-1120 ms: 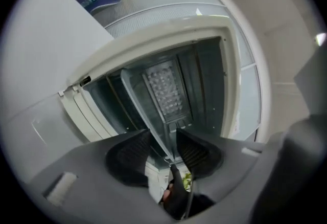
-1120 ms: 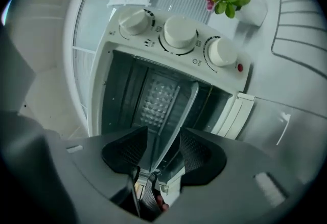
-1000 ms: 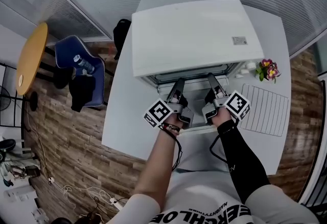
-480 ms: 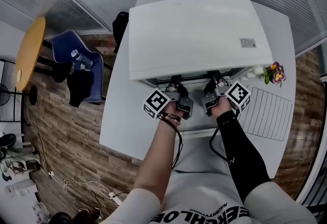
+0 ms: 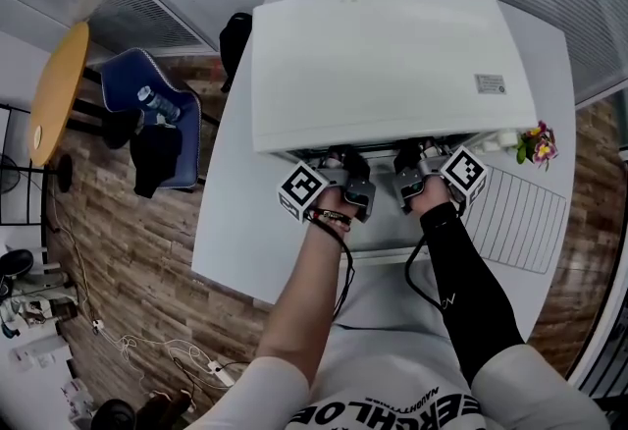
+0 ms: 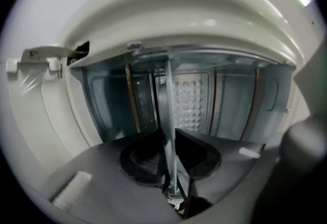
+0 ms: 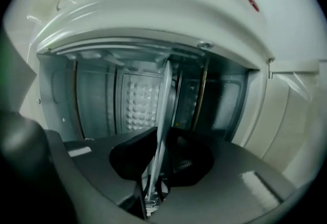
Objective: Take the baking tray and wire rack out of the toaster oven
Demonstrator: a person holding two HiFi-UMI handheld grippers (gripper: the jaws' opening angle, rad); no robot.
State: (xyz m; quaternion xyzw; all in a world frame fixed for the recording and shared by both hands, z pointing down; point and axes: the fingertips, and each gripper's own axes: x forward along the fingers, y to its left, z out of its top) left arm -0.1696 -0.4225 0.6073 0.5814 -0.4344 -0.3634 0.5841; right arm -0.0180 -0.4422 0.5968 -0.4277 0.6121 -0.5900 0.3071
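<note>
Far left: a round yellow table (image 5: 57, 89) and a blue chair (image 5: 162, 138) with a bottle (image 5: 149, 104) on it are standing on the wood floor, well apart from the job.

The white worktop (image 5: 235, 222) is carrying the toaster oven (image 5: 383, 60), a white box with its mouth facing the person. Both arms are reaching into that mouth side by side.

The left tool (image 5: 339, 161) is sitting at the left half of the opening, pointing level into the cavity. In the left gripper view its jaws are closing, with the dark pads (image 6: 145, 154) pressing on the baking tray (image 6: 167, 95) from both sides. The tray is showing as a thin, bare silver sheet seen edge-on. It is running straight away from the left tool (image 6: 170, 136) toward the dimpled back wall (image 6: 190, 103) of the cavity.

The right tool (image 5: 412, 161) is sitting at the right half of the opening, just beside the left one. Its jaws are closing too and are clamping the same silver edge (image 7: 164, 90). The sheet is passing between the pads of the right tool (image 7: 159, 138) and leaning slightly in that view. The tray is sitting inside the oven, and the head view is not showing it under the housing.

The wire rack (image 5: 520, 217) is lying flat on the worktop right of the oven, a pale grid of thin parallel rods. A small bunch of flowers (image 5: 538, 141) is standing near its far corner.
</note>
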